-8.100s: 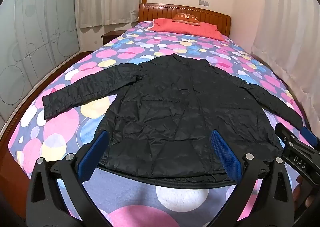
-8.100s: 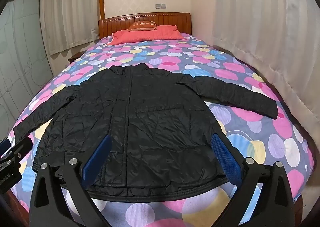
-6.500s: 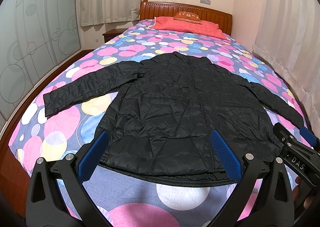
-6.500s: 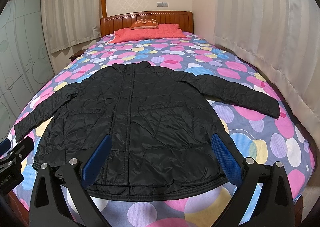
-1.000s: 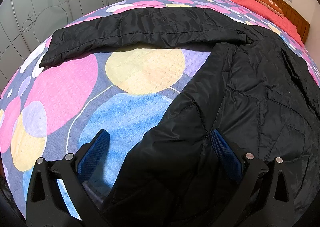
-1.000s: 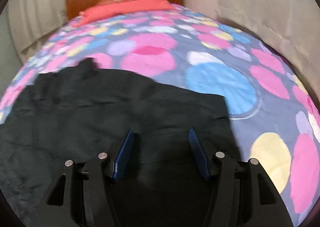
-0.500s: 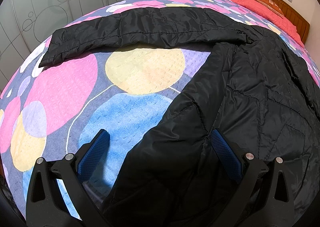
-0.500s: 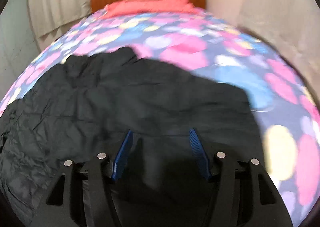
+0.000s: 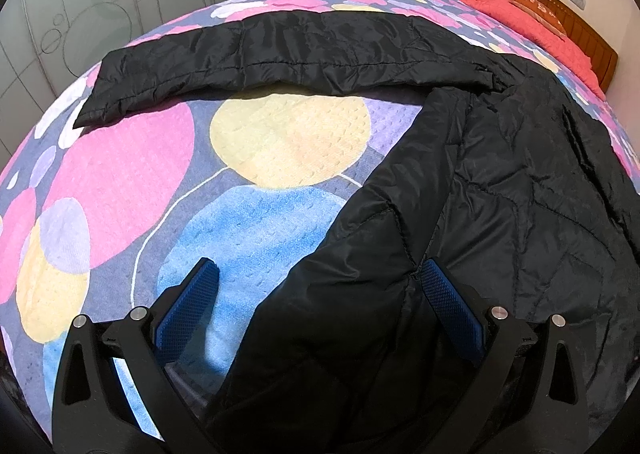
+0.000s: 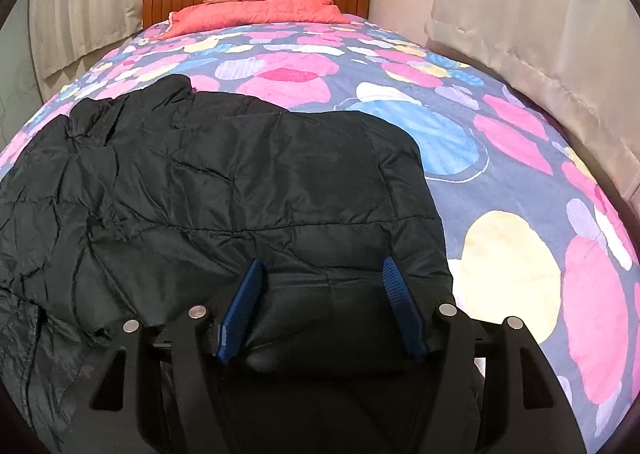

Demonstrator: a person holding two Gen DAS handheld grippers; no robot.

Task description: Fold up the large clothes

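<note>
Lying on the bed (image 9: pixel 120 182), the jacket (image 10: pixel 240 182) has 1 sleeve folded in; its left sleeve (image 9: pixel 280 50) remains spread. Left tongs (image 9: pixel 316 286) gape wide; right tongs (image 10: pixel 320 282) grip jacket fabric.

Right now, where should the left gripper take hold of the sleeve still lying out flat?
Take the sleeve at its cuff end, coming from the bed's outer edge. That free end lies flat on the bedspread, so the left gripper's open fingers can straddle it.
</note>
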